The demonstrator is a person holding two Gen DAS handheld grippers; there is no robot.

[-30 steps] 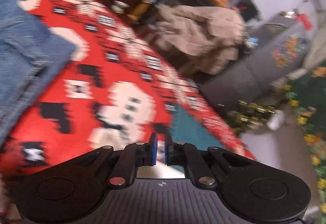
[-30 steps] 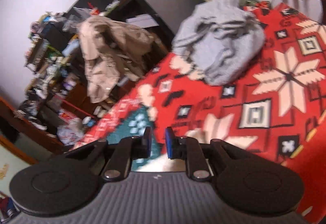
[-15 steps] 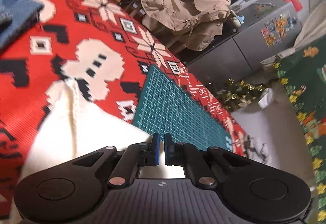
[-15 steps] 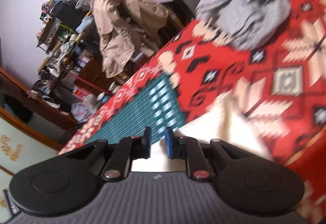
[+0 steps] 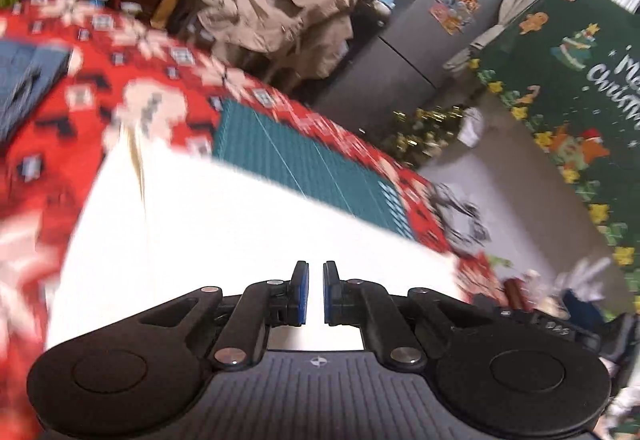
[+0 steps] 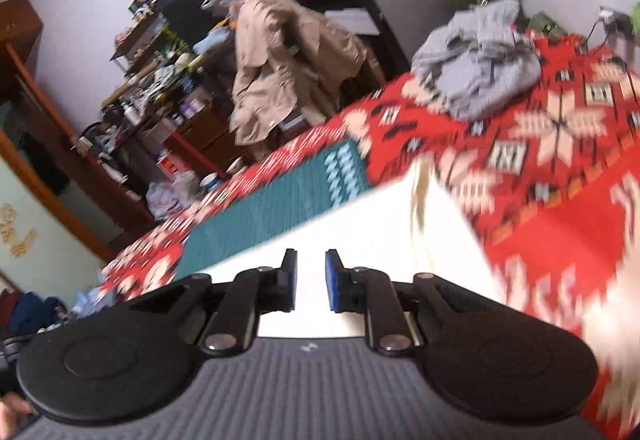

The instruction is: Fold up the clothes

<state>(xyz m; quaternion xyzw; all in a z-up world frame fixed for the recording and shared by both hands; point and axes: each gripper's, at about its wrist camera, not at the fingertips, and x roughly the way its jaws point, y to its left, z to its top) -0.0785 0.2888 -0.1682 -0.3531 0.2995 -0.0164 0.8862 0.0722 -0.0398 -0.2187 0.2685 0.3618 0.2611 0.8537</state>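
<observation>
A white garment (image 5: pixel 240 224) lies spread on the red patterned blanket (image 5: pixel 60 144), blurred by motion; it also shows in the right wrist view (image 6: pixel 360 232). My left gripper (image 5: pixel 315 292) hovers over its near part, jaws a small gap apart, nothing between them. My right gripper (image 6: pixel 311 280) is over the same white cloth, jaws slightly apart and empty. A grey garment (image 6: pixel 480 60) lies crumpled at the far side of the blanket. Folded blue jeans (image 5: pixel 24 80) lie at the far left.
A teal cutting mat (image 5: pixel 304 168) lies on the blanket beyond the white cloth, also in the right wrist view (image 6: pixel 280 204). A beige coat (image 5: pixel 288 12) hangs beyond the edge. A grey fridge (image 5: pixel 420 40) and cluttered shelves (image 6: pixel 160 80) stand behind.
Both grippers have moved back over the white garment, which now fills more of each view. Both pairs of jaws have opened slightly.
</observation>
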